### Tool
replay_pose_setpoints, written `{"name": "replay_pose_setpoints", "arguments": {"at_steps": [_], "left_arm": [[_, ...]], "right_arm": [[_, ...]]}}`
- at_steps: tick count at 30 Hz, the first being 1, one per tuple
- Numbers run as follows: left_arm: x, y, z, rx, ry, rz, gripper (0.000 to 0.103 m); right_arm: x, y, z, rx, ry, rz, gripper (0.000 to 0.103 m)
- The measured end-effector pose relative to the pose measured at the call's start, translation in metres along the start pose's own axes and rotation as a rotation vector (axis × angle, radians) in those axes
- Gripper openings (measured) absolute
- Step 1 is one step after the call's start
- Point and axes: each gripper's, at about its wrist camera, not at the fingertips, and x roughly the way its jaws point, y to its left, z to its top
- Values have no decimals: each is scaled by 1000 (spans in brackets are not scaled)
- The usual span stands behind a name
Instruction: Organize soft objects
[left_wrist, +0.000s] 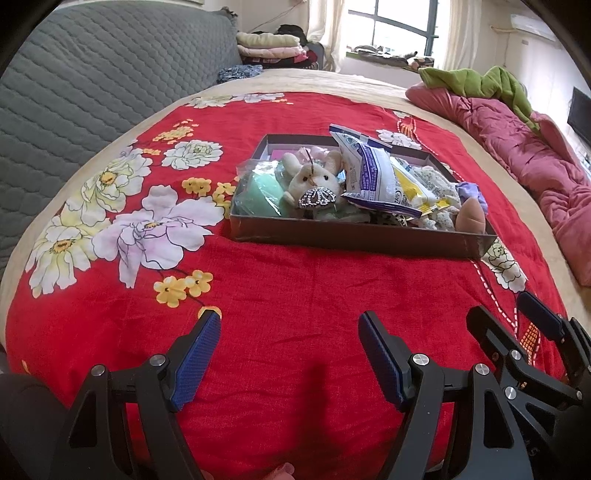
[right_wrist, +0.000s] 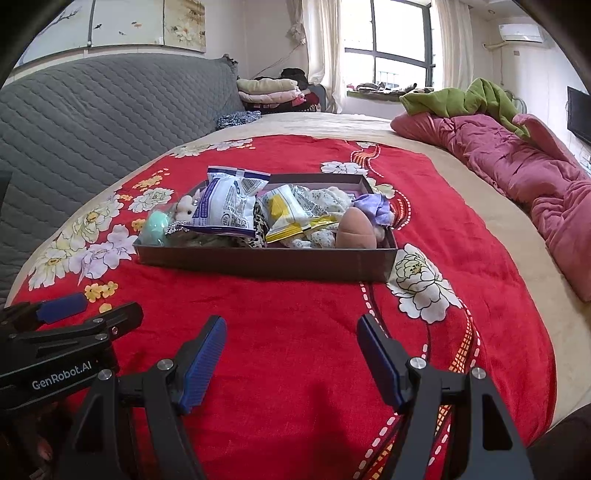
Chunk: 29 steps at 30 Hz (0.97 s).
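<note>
A shallow dark box (left_wrist: 354, 238) (right_wrist: 266, 264) lies on the red flowered bedspread (left_wrist: 277, 295), heaped with soft things. Among them are a cream plush rabbit (left_wrist: 316, 175) (right_wrist: 184, 208), a mint green item in clear wrap (left_wrist: 258, 192) (right_wrist: 155, 227), a white and blue packet (left_wrist: 365, 166) (right_wrist: 227, 203), a yellow and white packet (left_wrist: 413, 190) (right_wrist: 291, 212), a brown plush piece (left_wrist: 471, 218) (right_wrist: 356, 229) and a purple cloth (left_wrist: 469, 192) (right_wrist: 373, 206). My left gripper (left_wrist: 290, 325) stands open over bare bedspread in front of the box. Beside it, my right gripper (right_wrist: 290, 328) is open too, holding nothing.
A grey quilted headboard (left_wrist: 92, 74) runs along the left. A rumpled pink quilt (left_wrist: 517, 147) with a green blanket (left_wrist: 476, 81) lies along the bed's right side. Folded clothes (left_wrist: 269, 46) are stacked at the far end by the window.
</note>
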Motion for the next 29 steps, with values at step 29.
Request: {"name": "replay_pose_setpoints", "arguments": {"at_steps": [29], "left_arm": [[2,7,6,-27,8,-47,78]], "right_arm": [[-1,2,1,4,4,-1,72]]}}
